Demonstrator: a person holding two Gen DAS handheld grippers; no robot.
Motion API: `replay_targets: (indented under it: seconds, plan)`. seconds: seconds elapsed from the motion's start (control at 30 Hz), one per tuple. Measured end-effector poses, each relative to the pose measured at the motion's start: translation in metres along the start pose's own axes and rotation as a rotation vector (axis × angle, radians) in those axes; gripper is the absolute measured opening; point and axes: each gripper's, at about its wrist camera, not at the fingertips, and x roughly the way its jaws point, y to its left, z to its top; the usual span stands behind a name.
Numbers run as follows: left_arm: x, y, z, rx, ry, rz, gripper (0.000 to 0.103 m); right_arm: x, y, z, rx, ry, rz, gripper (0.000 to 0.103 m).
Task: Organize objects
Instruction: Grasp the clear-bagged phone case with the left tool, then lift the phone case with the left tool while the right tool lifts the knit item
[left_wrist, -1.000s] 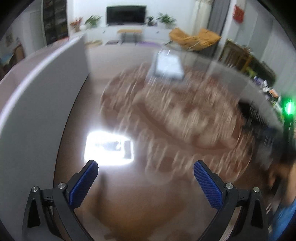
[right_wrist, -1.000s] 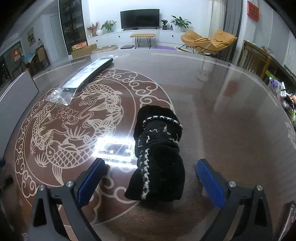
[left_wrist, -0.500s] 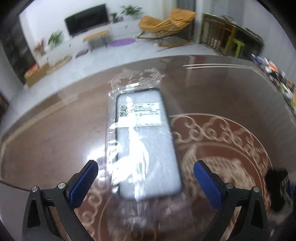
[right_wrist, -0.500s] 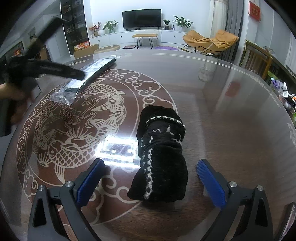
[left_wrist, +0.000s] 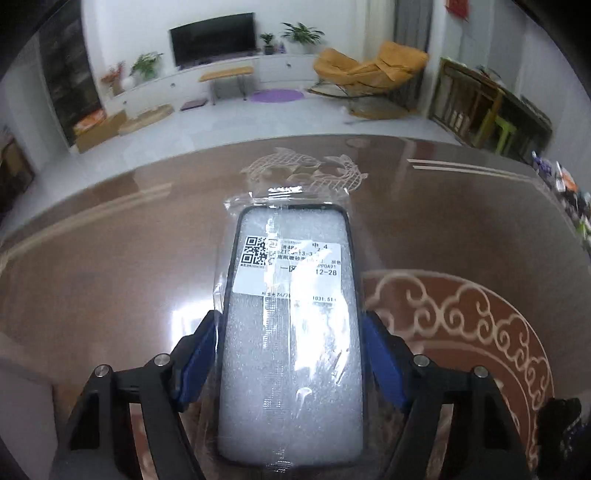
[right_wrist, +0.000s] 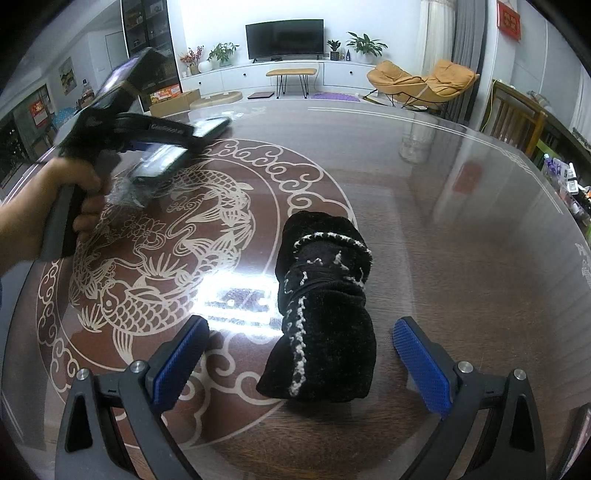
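My left gripper (left_wrist: 291, 343) is shut on a phone case in a clear plastic bag (left_wrist: 291, 332) with a white barcode label; its blue pads press both long sides. From the right wrist view the left gripper (right_wrist: 173, 138) holds the bagged case (right_wrist: 159, 164) tilted, just above the table at the far left. My right gripper (right_wrist: 299, 343) is open, its jaws either side of a black knitted piece with white stitching (right_wrist: 321, 314) that lies on the table. That black piece shows at the lower right edge of the left wrist view (left_wrist: 565, 421).
The glass-topped brown table (right_wrist: 461, 229) bears a white fish and cloud pattern (right_wrist: 166, 251). A ceiling light glares on the glass (right_wrist: 236, 299). Small items crowd the far right edge (right_wrist: 565, 181). A room with a TV and orange chairs lies beyond.
My left gripper swung to the bagged phone case, moved over it and closed on its sides. The right gripper and the black knitted piece stayed put.
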Motion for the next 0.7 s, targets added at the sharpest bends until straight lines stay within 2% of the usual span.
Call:
replay_targets:
  seconds: [0.17, 0.4, 0.5, 0.57, 0.6, 0.63, 0.7]
  plan:
    - [-0.045, 0.001, -0.072, -0.014, -0.008, 0.02, 0.074, 0.0, 0.002, 0.0, -0.003, 0.002, -0.004, 0.1]
    - [-0.137, 0.003, -0.206, -0.071, 0.008, 0.054, 0.074, 0.001, 0.003, 0.0, -0.011, 0.008, -0.019, 0.1]
    - [-0.158, 0.001, -0.238, -0.087, -0.008, 0.063, 0.077, 0.001, 0.002, 0.0, -0.011, 0.009, -0.023, 0.1]
    - [-0.162, -0.001, -0.247, -0.082, -0.022, 0.068, 0.086, 0.001, 0.002, 0.0, -0.011, 0.009, -0.023, 0.1]
    - [-0.161, 0.001, -0.25, -0.09, -0.02, 0.068, 0.097, 0.001, 0.002, 0.0, -0.011, 0.009, -0.023, 0.1]
    - [-0.158, 0.005, -0.246, -0.096, -0.005, 0.069, 0.103, 0.001, 0.002, 0.0, -0.012, 0.009, -0.023, 0.1]
    - [-0.155, 0.004, -0.242, -0.096, 0.003, 0.069, 0.103, 0.001, 0.002, 0.0, -0.011, 0.009, -0.023, 0.101]
